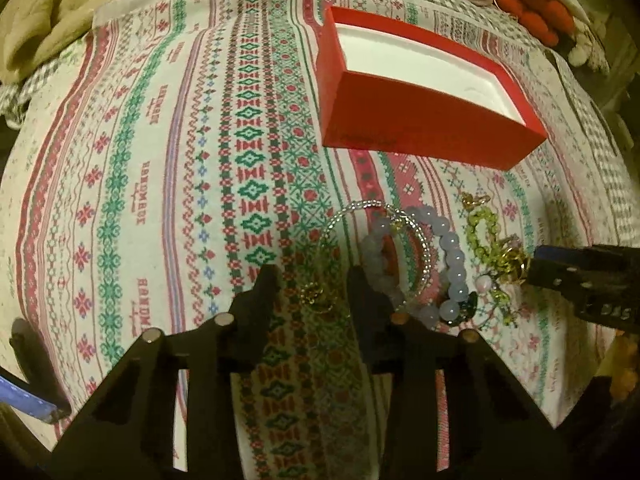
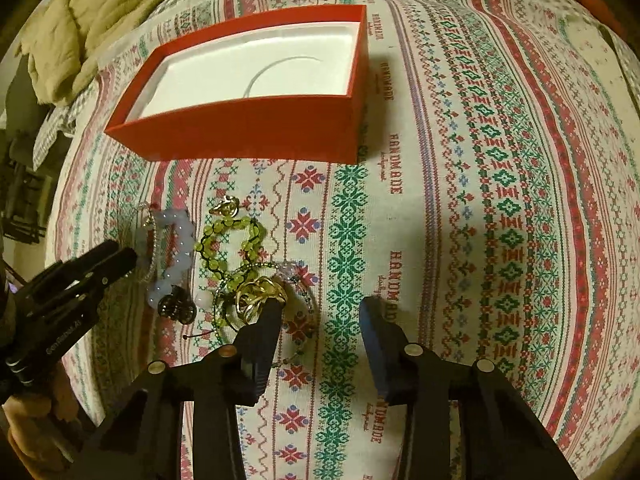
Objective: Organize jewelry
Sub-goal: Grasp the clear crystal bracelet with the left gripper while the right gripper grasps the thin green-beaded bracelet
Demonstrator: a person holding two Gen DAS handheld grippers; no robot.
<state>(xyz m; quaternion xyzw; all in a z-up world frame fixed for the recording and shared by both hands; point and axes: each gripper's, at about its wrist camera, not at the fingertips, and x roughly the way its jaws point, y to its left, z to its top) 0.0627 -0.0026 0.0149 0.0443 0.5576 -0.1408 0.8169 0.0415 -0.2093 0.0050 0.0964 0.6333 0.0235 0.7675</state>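
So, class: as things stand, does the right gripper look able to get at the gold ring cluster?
Probably yes. The right gripper hangs just over the cloth, one finger already beside the gold ring cluster. Nothing covers it, though the green bead bracelet is tangled alongside.

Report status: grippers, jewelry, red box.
Left gripper open over the thin bangle. Right gripper open beside the gold rings. Jewelry all on the cloth; red box empty, unobstructed.

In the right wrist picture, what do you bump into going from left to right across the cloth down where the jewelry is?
The left gripper → pale lilac bead bracelet → green bead bracelet → gold ring cluster → the right gripper, with only patterned cloth after that.
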